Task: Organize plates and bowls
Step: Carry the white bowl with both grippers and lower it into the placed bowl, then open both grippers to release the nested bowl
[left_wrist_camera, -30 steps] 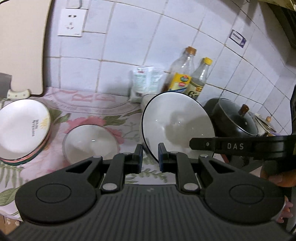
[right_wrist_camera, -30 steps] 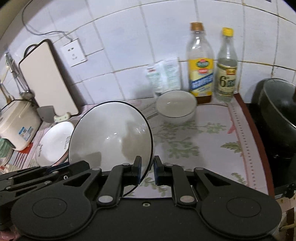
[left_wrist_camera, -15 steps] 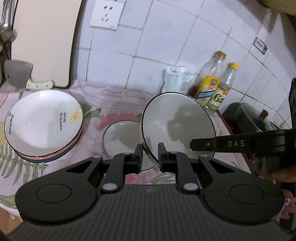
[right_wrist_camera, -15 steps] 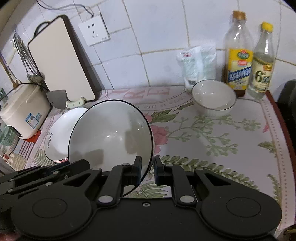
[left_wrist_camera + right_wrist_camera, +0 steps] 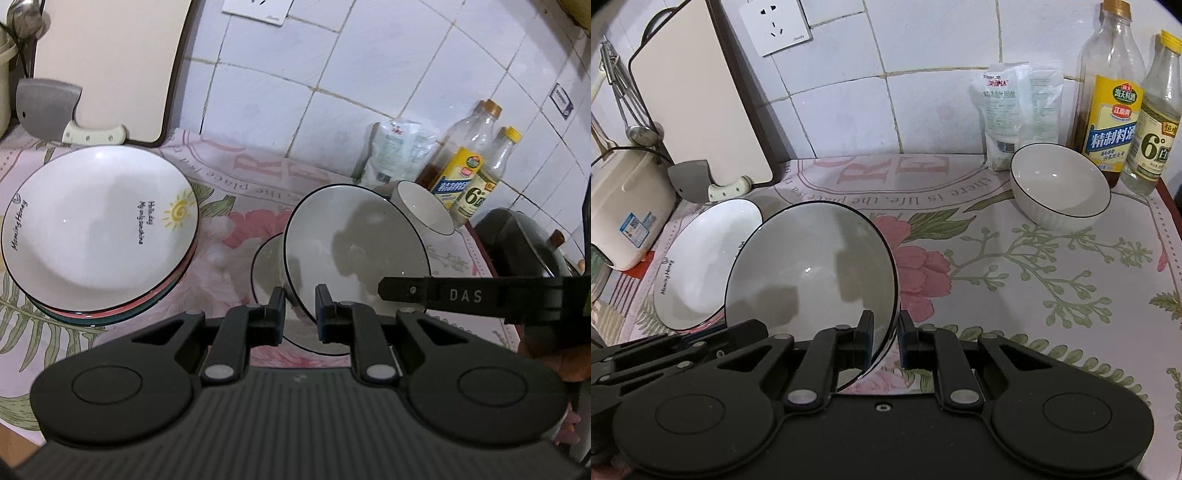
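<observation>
White glazed, with a thin black rim, the large bowl [image 5: 354, 254] hangs tilted in the air between the two tools, its hollow facing the cameras. The left hand-held gripper [image 5: 300, 312] is closed down on the bowl's near rim, one pad inside the hollow and one behind the wall. The right hand-held gripper [image 5: 886, 334] is likewise clamped on the rim at the opposite edge, its jaws nearly together with the thin wall between them. Both tools point downward at a slant toward the worktop [image 5: 1034, 295], and the right one reaches across the left wrist view as a dark bar lettered DAS. Directly beneath the large bowl, a second black-rimmed bowl [image 5: 267, 266] sits on the flowered cloth, mostly hidden by it. Left of the large bowl lies a stack of plates [image 5: 99, 225], the top one printed with a sun. Behind and to the right of the large bowl stands a small bowl [image 5: 1060, 184], just in front of two bottles [image 5: 1112, 103] and a white packet [image 5: 1015, 110] against the tiled wall. A cutting board [image 5: 694, 110] leans on the wall behind the plates.
</observation>
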The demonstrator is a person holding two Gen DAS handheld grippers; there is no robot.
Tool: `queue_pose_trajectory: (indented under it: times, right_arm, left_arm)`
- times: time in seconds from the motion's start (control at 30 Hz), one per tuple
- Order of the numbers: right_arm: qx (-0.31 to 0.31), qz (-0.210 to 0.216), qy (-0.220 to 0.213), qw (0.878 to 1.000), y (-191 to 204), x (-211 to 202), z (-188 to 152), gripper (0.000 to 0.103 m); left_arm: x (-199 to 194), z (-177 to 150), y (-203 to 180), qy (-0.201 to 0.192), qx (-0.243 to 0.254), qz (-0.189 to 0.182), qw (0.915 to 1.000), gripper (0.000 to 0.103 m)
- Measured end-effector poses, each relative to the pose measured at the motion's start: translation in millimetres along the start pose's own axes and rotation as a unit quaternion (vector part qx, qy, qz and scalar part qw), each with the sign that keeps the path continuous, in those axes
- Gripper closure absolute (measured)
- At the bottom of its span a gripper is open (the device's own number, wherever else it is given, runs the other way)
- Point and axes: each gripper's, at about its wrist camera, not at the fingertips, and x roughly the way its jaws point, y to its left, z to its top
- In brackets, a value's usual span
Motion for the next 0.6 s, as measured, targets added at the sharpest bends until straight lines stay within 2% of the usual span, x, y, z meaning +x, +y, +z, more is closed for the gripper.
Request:
queue_pose_trajectory:
  times: [0.4, 0.6]
  right_arm:
    - [-0.041, -0.022, -0.007, 0.999, 8.4, 14.0, -1.7, 0.085]
    - [-0.056, -0.031, -0.004, 0.998, 9.6, 21.5, -6.4, 0.083]
  left_arm:
    - [15.3, 0.0, 9.3, 0.019, -0.011, 0.001, 0.9997, 0.088]
    - [15.0, 1.0, 10.4, 0.014, -0.015, 0.011, 0.9997, 0.087]
